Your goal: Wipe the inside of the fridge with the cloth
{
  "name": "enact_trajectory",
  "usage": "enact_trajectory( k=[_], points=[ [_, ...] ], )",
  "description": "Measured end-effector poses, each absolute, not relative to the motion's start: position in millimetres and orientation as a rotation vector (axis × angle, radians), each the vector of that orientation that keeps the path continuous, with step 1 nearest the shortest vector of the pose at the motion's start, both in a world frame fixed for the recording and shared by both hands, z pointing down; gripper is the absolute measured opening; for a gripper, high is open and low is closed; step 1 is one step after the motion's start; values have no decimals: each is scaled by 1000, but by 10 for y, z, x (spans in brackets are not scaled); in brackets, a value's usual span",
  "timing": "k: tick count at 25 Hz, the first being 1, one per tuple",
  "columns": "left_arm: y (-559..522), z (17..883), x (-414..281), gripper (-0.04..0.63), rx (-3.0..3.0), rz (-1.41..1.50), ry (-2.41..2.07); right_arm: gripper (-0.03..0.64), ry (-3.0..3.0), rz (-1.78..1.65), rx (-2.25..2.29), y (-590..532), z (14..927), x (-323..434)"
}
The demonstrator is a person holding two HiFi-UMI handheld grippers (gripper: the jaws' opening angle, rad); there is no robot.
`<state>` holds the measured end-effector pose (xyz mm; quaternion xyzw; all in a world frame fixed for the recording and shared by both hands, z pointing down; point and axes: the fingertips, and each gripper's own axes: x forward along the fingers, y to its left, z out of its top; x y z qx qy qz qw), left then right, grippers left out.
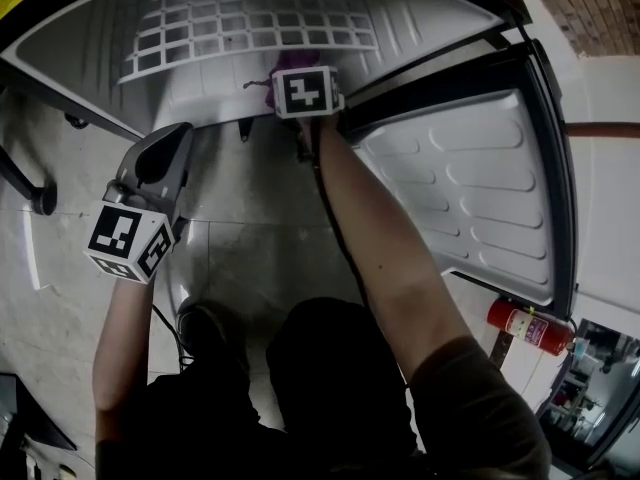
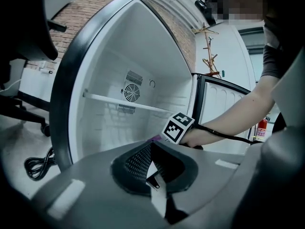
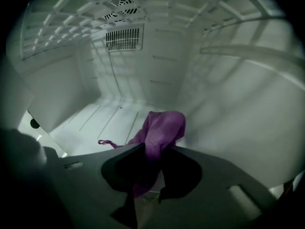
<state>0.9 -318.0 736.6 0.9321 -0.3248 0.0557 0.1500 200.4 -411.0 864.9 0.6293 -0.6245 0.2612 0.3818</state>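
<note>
The open fridge (image 1: 300, 8) has a white interior (image 3: 143, 80) with a wire shelf (image 1: 250, 28) and a back vent. A purple cloth (image 3: 159, 132) is pinched in my right gripper (image 3: 151, 152), which reaches into the lower compartment just above the fridge floor (image 3: 95, 123). In the head view the cloth (image 1: 290, 63) peeks out beyond the right gripper (image 1: 300, 73) and its marker cube. My left gripper (image 1: 165, 148) stays outside the fridge at the left, jaws shut with nothing between them (image 2: 153, 152).
The fridge door (image 1: 480, 198) stands swung open on the right. A red fire extinguisher (image 1: 528, 328) lies on the floor beyond the door. A black cable (image 2: 38, 163) is coiled on the floor left of the fridge. An office chair base (image 1: 30, 188) stands at left.
</note>
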Motion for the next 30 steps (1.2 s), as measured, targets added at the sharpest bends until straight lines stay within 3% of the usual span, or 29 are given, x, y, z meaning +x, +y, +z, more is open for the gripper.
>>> enact_trajectory(
  k=[13,25,30],
  points=[
    [-3131,7266,78,17,2689,130,-932,81,-1796,877,2083,-4166,7963,2077],
    [-3085,7319,39,17,2675,147,-930,80,-1587,1301,2193,-3862,8563,2320],
    [-3075,7366,31,17,2668,157,-927,80,-1598,1258,2129,-3799,8648,2187]
  ],
)
